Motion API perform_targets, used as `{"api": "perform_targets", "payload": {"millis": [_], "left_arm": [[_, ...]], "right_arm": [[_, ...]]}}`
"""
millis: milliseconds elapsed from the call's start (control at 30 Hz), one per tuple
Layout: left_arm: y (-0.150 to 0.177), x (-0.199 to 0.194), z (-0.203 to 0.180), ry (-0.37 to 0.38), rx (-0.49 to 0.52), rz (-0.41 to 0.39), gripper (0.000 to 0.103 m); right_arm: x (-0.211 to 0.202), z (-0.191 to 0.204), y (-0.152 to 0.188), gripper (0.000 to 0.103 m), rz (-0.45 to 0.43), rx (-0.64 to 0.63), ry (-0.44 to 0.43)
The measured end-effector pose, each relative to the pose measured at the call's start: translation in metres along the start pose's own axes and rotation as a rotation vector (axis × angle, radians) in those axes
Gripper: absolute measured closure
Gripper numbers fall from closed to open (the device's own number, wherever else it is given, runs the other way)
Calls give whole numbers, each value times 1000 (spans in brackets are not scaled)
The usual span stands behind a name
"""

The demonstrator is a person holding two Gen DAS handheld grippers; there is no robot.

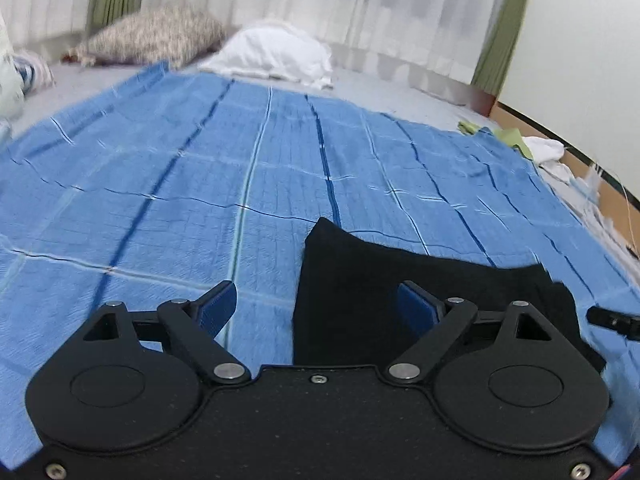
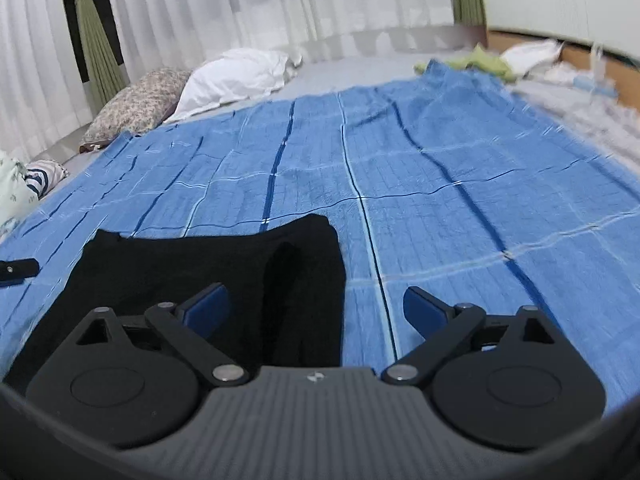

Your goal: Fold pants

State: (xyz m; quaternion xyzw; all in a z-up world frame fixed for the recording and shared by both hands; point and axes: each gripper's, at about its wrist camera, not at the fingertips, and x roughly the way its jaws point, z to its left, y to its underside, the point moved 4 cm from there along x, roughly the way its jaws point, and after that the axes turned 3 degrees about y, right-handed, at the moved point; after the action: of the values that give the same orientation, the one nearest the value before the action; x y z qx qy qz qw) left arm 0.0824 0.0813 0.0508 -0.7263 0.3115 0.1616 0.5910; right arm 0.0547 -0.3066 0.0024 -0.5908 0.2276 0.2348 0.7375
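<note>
pants are lying as a compact black stack on the blue blanket, near edge, looking already folded. we're holding the left gripper over its left edge and the right gripper over its right edge, both with jaws spread wide and nothing between the pads. we're judging this as the release after a fold. next move, if any, is calling for a check of the edges and maybe one last fold.

White sheer curtains with green drapes back a bed with a blue checked blanket and pillows.
</note>
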Motion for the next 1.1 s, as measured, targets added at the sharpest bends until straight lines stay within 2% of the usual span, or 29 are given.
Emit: {"api": "perform_targets", "payload": {"millis": [133, 300, 433, 533, 633, 700, 833, 900, 933, 967, 1000, 1033, 1100], "left_arm": [[-12, 43, 10, -6, -44, 83, 23], [-5, 79, 15, -27, -50, 120, 28], [-5, 90, 12, -9, -21, 103, 27], [-6, 97, 11, 31, -34, 108, 28], [-9, 103, 10, 78, -49, 119, 26], [-10, 109, 6, 101, -4, 144, 22], [-12, 112, -1, 89, 35, 156, 23], [-14, 111, -3, 85, 36, 154, 41], [-15, 110, -3, 105, 27, 156, 55], [-15, 108, -2, 127, 5, 160, 63], [-16, 106, -2, 124, -6, 153, 65], [-16, 104, -1, 117, -1, 143, 73], [-16, 98, -1, 99, 6, 104, 80]], "right_arm": [[41, -7, -10, 3, 60, 48, -74], [71, -11, -9, 10, 79, 97, -171], [77, -7, -9, 21, 77, 60, -196], [77, -7, -8, 28, 80, 57, -231], [76, -7, -6, 34, 79, 78, -256], [76, -6, -4, 35, 76, 75, -263], [77, -8, -4, 46, 90, 104, -304], [75, -7, -4, 50, 87, 107, -311], [75, -5, -4, 51, 86, 106, -311], [74, -4, -4, 53, 85, 106, -309], [72, -4, -3, 58, 81, 113, -310], [72, -3, -3, 64, 76, 122, -311], [69, 2, -3, 69, 53, 123, -290]]}}
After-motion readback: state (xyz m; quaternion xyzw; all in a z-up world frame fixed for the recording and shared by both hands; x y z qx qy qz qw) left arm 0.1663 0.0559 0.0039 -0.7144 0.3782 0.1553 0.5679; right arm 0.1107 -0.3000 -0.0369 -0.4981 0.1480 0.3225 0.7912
